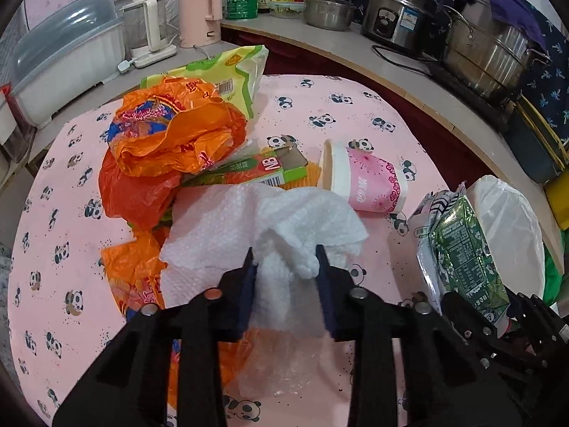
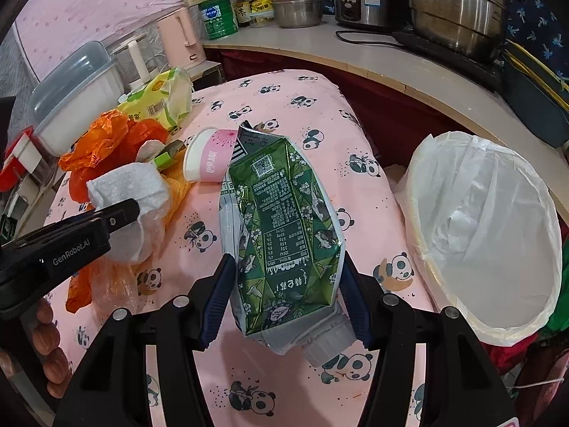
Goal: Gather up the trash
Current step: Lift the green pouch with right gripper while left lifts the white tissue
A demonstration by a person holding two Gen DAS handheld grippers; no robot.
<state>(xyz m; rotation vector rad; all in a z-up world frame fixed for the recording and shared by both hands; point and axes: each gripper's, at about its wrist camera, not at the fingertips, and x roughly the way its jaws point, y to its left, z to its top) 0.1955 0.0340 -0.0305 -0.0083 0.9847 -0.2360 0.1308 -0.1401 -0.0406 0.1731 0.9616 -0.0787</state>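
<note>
1. Left wrist view: left gripper (image 1: 284, 259) angled steeply down over the pink panda-print tablecloth (image 1: 355, 114), blue pads clamped on a bunched fold of the white crumpled paper towel (image 1: 270, 220). The rest of the towel spreads on the cloth ahead.
2. Right wrist view: right gripper (image 2: 286, 281) also pitched down, jaws clamped on the sides of the flattened green drink carton with grey screw cap (image 2: 284, 220); cap end points at the camera, and the carton looks lifted off the cloth.
3. Part of a hand (image 2: 46, 338) shows at lower left, on the left gripper's handle.
4. White-lined round trash bin (image 2: 490, 220) stands just off the table's right edge, mouth open, near the carton.
5. Open cloth lies in front of the right gripper and along the table's near side.
6. Clutter ahead-left: orange crumpled plastic bag (image 1: 170, 146), green flat cardboard box (image 1: 256, 172), pink-and-white paper cup (image 1: 366, 178) on its side, yellow-green plastic wrapper (image 1: 227, 74).
7. Counter behind holds steel pots (image 1: 490, 53) and a pink kettle (image 1: 201, 10).
</note>
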